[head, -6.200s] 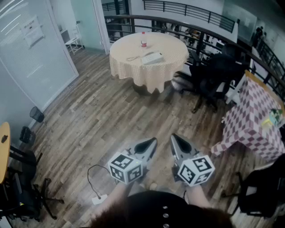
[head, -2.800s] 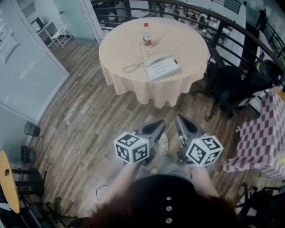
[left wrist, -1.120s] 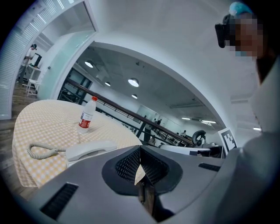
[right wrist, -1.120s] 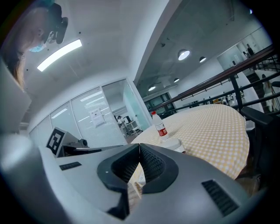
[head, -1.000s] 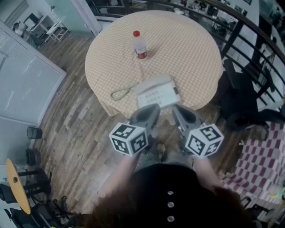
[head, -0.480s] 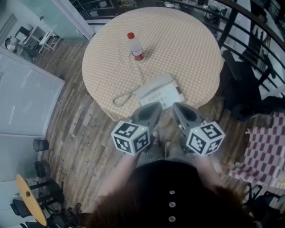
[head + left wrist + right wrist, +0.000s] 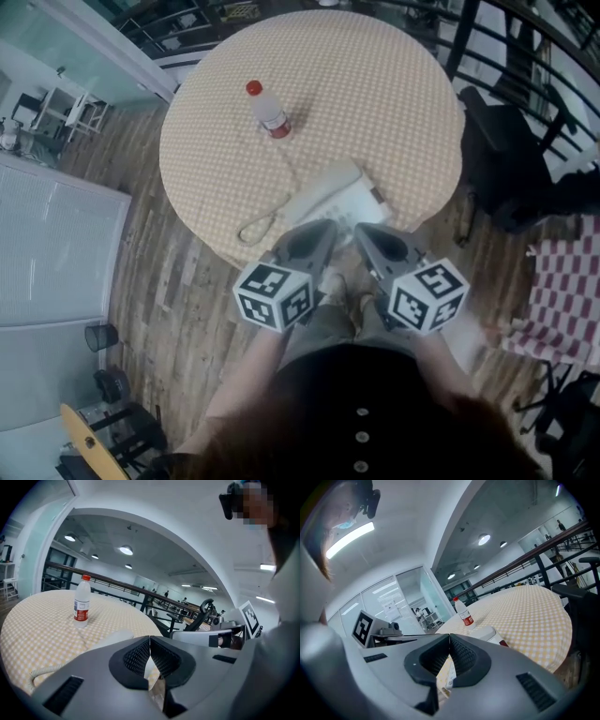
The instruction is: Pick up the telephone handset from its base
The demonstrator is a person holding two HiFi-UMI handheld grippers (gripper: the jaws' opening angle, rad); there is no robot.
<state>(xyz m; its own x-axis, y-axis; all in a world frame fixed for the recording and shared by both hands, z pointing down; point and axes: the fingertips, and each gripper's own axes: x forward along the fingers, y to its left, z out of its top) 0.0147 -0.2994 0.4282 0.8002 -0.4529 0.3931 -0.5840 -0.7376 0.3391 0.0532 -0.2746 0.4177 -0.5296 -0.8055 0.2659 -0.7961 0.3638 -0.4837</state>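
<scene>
A white telephone (image 7: 330, 195) with its handset (image 7: 314, 190) on the base lies near the front edge of a round table (image 7: 394, 103) under a checked beige cloth. Its coiled cord (image 7: 257, 228) loops off to the left. My left gripper (image 7: 327, 226) and right gripper (image 7: 360, 230) hover side by side at that edge, tips just short of the phone, both shut with nothing in them. In the left gripper view the handset (image 7: 111, 638) shows just beyond the shut left gripper (image 7: 150, 641). In the right gripper view the phone (image 7: 486, 633) lies past the shut right gripper (image 7: 450, 639).
A water bottle with a red cap (image 7: 268, 110) stands on the table behind the phone. A dark chair (image 7: 511, 141) and a black railing (image 7: 525, 47) sit to the right. A pink-checked table (image 7: 567, 286) is at the far right, glass partitions (image 7: 56, 234) at the left.
Both grippers have come forward to the table's near edge, tips now just in front of the phone. The table has grown nearer in the head view. Both jaws stay shut.
</scene>
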